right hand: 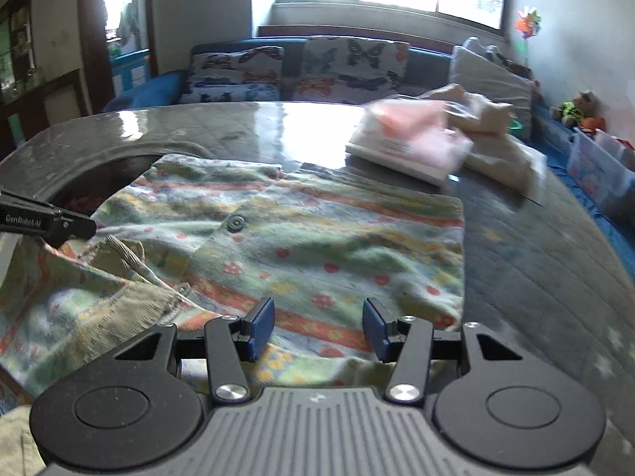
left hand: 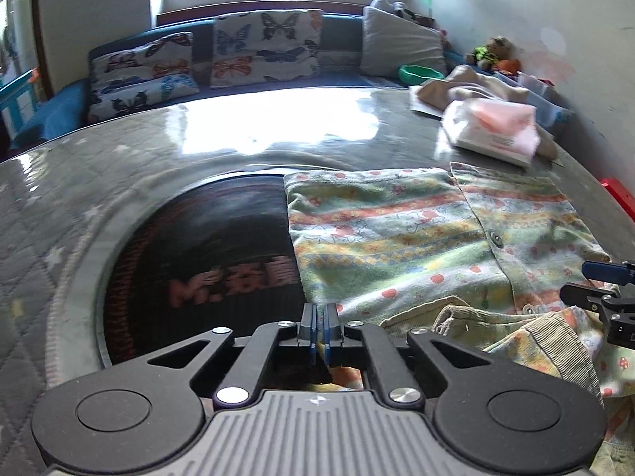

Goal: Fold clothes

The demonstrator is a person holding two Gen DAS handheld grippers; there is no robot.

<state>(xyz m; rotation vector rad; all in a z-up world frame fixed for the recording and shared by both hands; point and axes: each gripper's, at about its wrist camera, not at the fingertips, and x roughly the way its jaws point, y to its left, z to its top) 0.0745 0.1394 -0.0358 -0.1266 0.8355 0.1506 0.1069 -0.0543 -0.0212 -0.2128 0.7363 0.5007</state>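
A child's patterned top point(left hand: 397, 238), green with orange and yellow stripes, buttons and a khaki corduroy collar point(left hand: 516, 329), lies spread on the glossy table point(left hand: 238, 127). My left gripper point(left hand: 319, 327) is at the garment's near left edge, its blue pads pressed together with fabric bunched right beneath them. From the right wrist view the same top point(right hand: 317, 238) fills the middle. My right gripper point(right hand: 317, 325) hovers open just above its near hem, nothing between the pads. The left gripper point(right hand: 59, 224) shows at the left edge there, and the right gripper point(left hand: 599, 289) at the right edge here.
A dark round inset point(left hand: 206, 261) sits in the table, left of the garment. A pink-and-white packet point(right hand: 412, 142) and a beige cloth pile point(right hand: 492, 146) lie at the far right. Behind stands a sofa with butterfly cushions point(left hand: 266, 47). A red object point(left hand: 619, 194) is at the table's right edge.
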